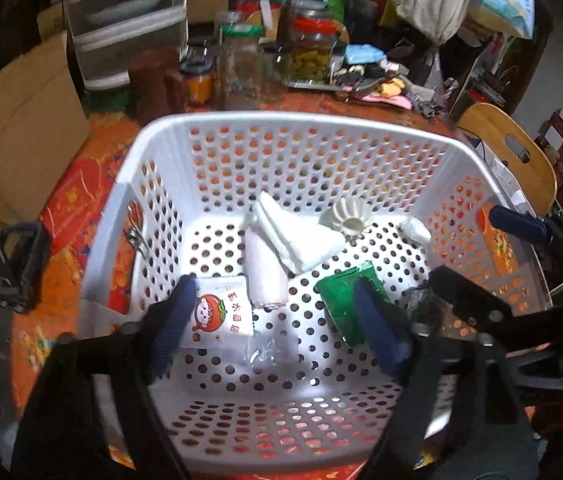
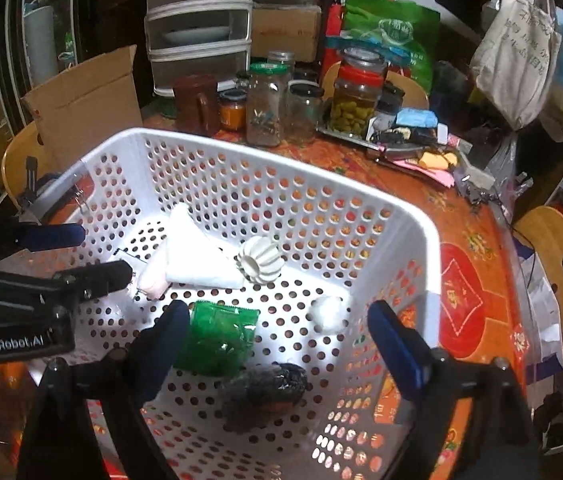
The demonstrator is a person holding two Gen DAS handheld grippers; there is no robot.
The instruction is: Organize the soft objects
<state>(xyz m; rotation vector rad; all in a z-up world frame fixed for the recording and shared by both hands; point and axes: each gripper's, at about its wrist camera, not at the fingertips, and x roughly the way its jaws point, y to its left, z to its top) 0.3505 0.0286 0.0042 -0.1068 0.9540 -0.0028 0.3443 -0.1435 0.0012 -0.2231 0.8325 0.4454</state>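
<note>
A white perforated basket (image 1: 161,132) (image 2: 421,224) sits on the table. Inside lie a folded white cloth (image 1: 301,236) (image 2: 197,260), a pale pink roll (image 1: 265,276) (image 2: 153,276), a green packet (image 1: 341,292) (image 2: 217,336), a white packet with a tomato cartoon (image 1: 217,312), a white ribbed piece (image 1: 347,216) (image 2: 259,258), a small white wad (image 1: 415,228) (image 2: 327,314), crumpled clear plastic (image 1: 269,352) and a dark crumpled bundle (image 2: 269,384) (image 1: 421,304). My left gripper (image 1: 277,328) is open and empty above the basket floor. My right gripper (image 2: 281,340) is open and empty above the dark bundle.
Glass jars (image 1: 241,68) (image 2: 355,92), a brown mug (image 2: 197,102) and a tray of small items (image 2: 413,140) stand behind the basket. A cardboard box (image 1: 21,120) (image 2: 85,100) and wooden chairs (image 1: 509,148) (image 2: 557,272) flank the red patterned table (image 2: 465,292).
</note>
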